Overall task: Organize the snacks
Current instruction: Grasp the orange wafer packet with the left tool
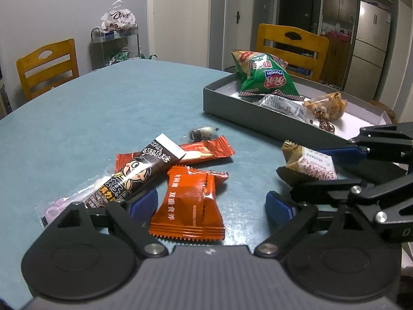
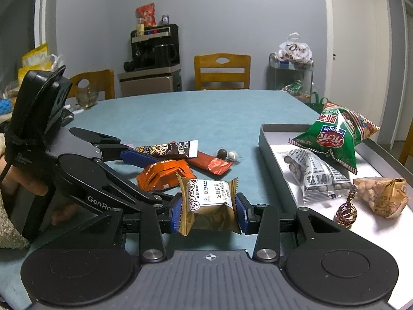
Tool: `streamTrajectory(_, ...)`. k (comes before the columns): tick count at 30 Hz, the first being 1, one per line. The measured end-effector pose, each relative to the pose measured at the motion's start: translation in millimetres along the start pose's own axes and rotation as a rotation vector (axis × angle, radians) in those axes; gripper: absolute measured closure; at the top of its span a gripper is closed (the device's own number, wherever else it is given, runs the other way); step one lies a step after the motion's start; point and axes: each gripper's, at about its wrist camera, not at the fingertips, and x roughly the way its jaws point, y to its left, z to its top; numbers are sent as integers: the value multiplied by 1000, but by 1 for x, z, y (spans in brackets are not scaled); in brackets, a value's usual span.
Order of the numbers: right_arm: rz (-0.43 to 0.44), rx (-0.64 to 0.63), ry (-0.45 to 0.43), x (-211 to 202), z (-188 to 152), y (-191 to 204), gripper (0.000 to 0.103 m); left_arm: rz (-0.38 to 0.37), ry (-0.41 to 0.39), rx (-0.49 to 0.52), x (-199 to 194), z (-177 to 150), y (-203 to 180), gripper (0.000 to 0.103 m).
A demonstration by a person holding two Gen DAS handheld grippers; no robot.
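My right gripper (image 2: 209, 213) is shut on a tan and white snack packet (image 2: 207, 204), held just above the table; it also shows in the left wrist view (image 1: 308, 164). My left gripper (image 1: 211, 205) is open around an orange packet (image 1: 189, 206) lying on the teal table (image 1: 103, 118). Beside it lie a brown chocolate tube (image 1: 136, 171), a red bar (image 1: 204, 151) and a small clear candy pack (image 1: 202, 133). The grey tray (image 2: 273, 160) at the right holds a green bag (image 2: 335, 135), a clear nut packet (image 2: 313, 174), a tan pouch (image 2: 382, 197) and a foil candy (image 2: 346, 213).
Wooden chairs (image 2: 222, 71) stand around the table. A glass cart with a Dove bag (image 2: 294, 51) is at the far wall, next to a black water dispenser (image 2: 153, 51). A glass cup (image 2: 86, 97) stands at the table's far left edge.
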Motion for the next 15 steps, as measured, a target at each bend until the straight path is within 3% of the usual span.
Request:
streamTrajectory(5, -2, 0, -5, -2, 0, 0, 60, -4, -9, -12, 0, 0, 0, 11)
streamTrajectory(8, -6, 5, -10, -3, 1, 0, 60, -13, -23, -42, -3, 0, 5, 17)
streamTrajectory(13, -11, 12, -13, -5, 0, -2, 60, 0, -38, -56, -7, -1, 9, 46)
streamTrajectory(15, -11, 11, -15, -5, 0, -2, 60, 2, -44, -61, -8, -1, 10, 63)
